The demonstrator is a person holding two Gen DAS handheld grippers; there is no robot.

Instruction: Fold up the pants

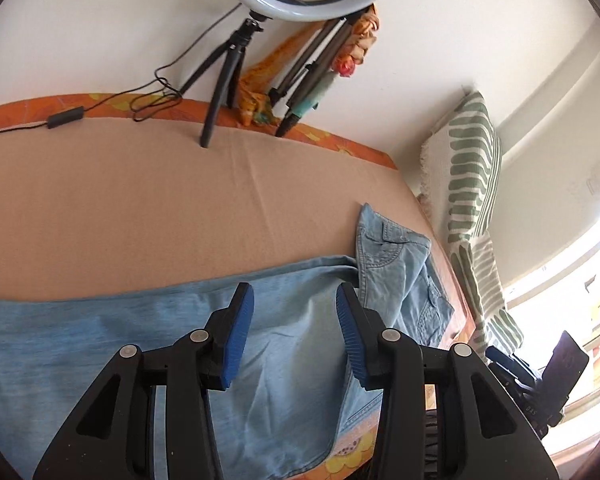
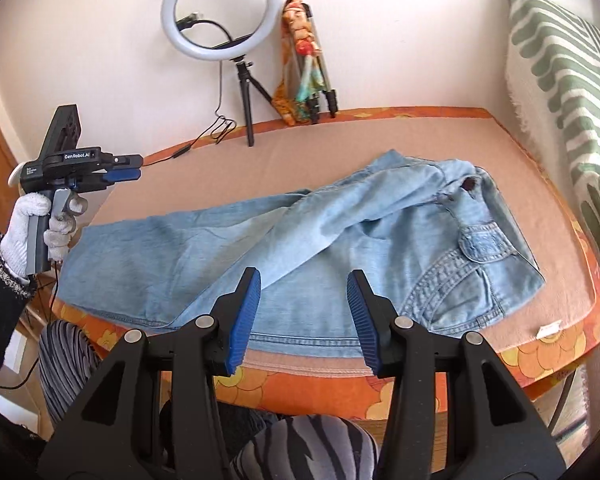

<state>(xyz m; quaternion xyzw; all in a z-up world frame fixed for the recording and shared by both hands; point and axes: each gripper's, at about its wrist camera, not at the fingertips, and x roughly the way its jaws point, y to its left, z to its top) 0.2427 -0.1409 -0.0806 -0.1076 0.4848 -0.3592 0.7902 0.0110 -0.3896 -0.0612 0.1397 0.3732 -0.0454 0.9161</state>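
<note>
Light blue denim pants (image 2: 300, 240) lie crumpled across the tan table top, waist and pockets to the right, legs running left and partly overlapping. They also show in the left wrist view (image 1: 284, 344), below the fingers. My right gripper (image 2: 304, 280) is open and empty, above the near edge of the pants. My left gripper (image 1: 295, 292) is open and empty, above a pant leg; in the right wrist view it (image 2: 130, 168) hangs in a gloved hand over the table's left end, and there its opening cannot be judged.
A ring light on a tripod (image 2: 220, 16) with its cable stands at the table's back edge, next to folded tripods wrapped in orange cloth (image 2: 304, 64). A green-striped cushion (image 2: 564, 92) leans at the right. The table (image 2: 500, 144) has an orange flowered border.
</note>
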